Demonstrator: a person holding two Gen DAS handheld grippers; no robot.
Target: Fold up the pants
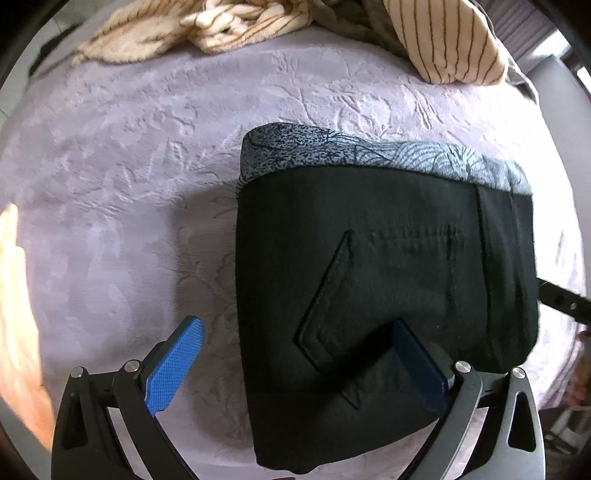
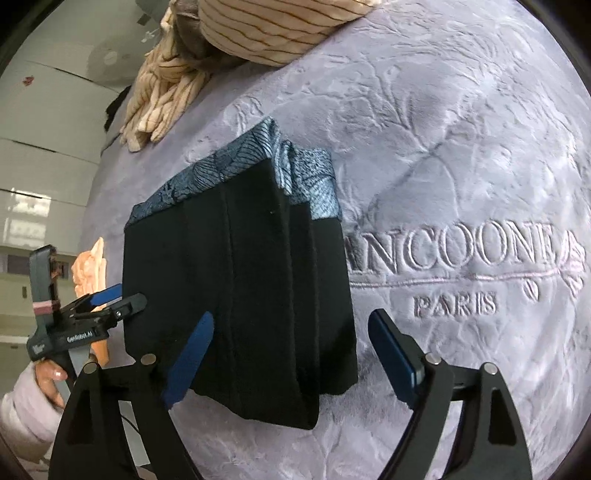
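pants [image 1: 388,277] on bedspread [image 1: 129,184] | blanket [image 1: 221,29] behind pants

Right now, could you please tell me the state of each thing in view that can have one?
black pants: folded into a compact stack, lying flat on the blanket, not gripped.
patterned lining: showing along the far edge.
left gripper: open, holding nothing.
right gripper: open, holding nothing.
lilac blanket: spread out.
striped cloth: crumpled in a heap.
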